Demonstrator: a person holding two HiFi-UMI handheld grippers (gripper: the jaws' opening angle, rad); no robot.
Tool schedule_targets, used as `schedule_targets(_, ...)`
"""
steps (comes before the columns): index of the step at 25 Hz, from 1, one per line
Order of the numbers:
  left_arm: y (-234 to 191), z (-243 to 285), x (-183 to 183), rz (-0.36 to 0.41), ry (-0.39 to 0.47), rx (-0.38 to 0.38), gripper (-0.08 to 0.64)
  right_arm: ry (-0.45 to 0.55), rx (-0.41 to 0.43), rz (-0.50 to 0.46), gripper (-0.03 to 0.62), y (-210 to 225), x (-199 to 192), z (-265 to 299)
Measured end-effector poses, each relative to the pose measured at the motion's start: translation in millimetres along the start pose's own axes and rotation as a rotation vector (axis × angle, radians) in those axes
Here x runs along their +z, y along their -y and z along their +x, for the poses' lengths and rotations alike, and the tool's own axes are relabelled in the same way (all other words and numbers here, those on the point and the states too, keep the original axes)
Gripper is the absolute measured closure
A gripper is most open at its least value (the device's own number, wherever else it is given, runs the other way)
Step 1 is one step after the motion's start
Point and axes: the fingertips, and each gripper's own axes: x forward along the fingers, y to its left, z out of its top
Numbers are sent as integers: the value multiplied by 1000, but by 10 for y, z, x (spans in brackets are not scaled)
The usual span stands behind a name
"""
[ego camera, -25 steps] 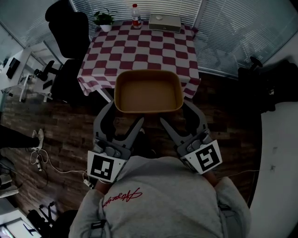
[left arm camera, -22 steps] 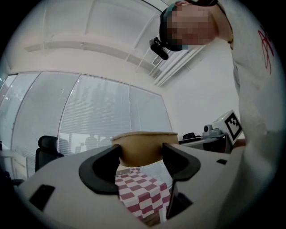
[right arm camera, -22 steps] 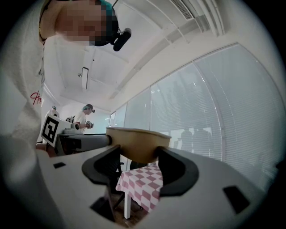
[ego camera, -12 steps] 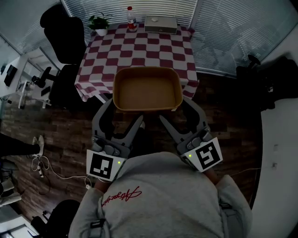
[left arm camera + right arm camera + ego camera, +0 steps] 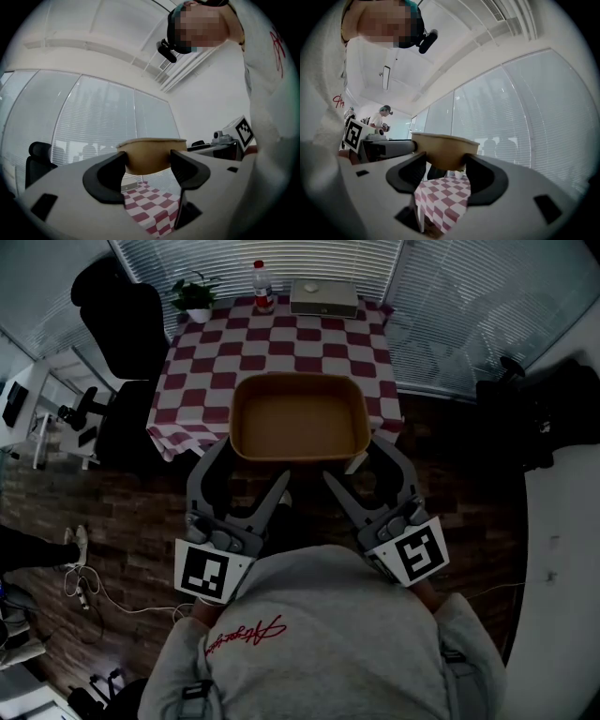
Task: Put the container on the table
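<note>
A tan rectangular container (image 5: pixel 298 417) hangs in the air over the near edge of the table (image 5: pixel 272 341), which wears a red-and-white checked cloth. My left gripper (image 5: pixel 246 467) grips its near left side and my right gripper (image 5: pixel 362 467) its near right side, both shut on it. In the left gripper view the container (image 5: pixel 148 153) fills the gap of the left gripper (image 5: pixel 147 165), with the cloth below. The right gripper view shows the container (image 5: pixel 445 147) wedged in the right gripper (image 5: pixel 444 165). The container's inside looks empty.
At the table's far edge stand a potted plant (image 5: pixel 195 298), a bottle (image 5: pixel 262 287) and a white box (image 5: pixel 324 297). A black office chair (image 5: pixel 117 329) stands left of the table, dark gear (image 5: pixel 536 413) to the right. Another person (image 5: pixel 383 117) stands far behind.
I have stepped nearer the table: it sits lower and larger in the head view, and the container now covers more of its near edge. Both grips are unchanged.
</note>
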Motion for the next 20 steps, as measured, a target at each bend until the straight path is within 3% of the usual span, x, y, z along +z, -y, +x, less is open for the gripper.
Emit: schedule_targets(20, -856, 906, -310, -18, -6, -35, 262, -18, -35, -30, 331, 734, -181, 991)
